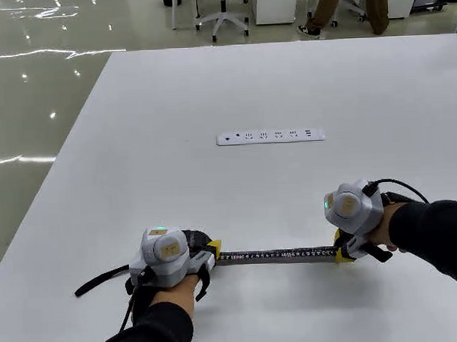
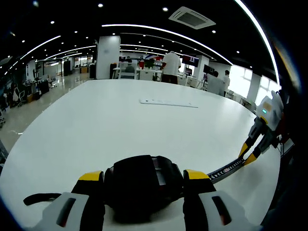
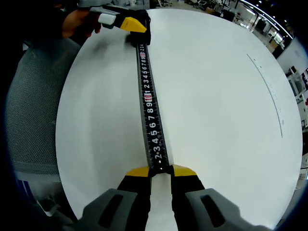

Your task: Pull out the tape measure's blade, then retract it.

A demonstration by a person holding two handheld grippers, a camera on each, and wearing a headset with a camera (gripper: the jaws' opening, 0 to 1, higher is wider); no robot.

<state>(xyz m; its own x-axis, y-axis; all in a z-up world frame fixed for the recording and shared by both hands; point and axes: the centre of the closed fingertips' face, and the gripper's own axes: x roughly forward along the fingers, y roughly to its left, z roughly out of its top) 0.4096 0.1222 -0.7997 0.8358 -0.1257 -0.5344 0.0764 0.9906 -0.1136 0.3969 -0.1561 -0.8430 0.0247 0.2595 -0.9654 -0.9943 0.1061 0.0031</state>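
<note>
The tape measure's black case (image 2: 143,185) sits clamped between my left gripper's (image 2: 144,177) yellow-tipped fingers, low on the white table. In the head view that left gripper (image 1: 210,254) is at the lower left. The dark blade (image 1: 276,254) runs out flat to the right across the table, its numbers readable in the right gripper view (image 3: 149,120). My right gripper (image 3: 160,170) is shut on the blade's end; in the head view it (image 1: 342,253) is at the lower right. The left gripper (image 3: 129,25) and case also appear at the far end of the blade.
A white power strip (image 1: 270,136) lies flat mid-table, beyond the blade. The white table (image 1: 286,86) stretches far ahead, with its left edge meeting a glossy floor. An office chair (image 1: 221,14) and a person's legs (image 1: 350,5) stand past the far edge. A grey chair (image 3: 33,106) is beside the table.
</note>
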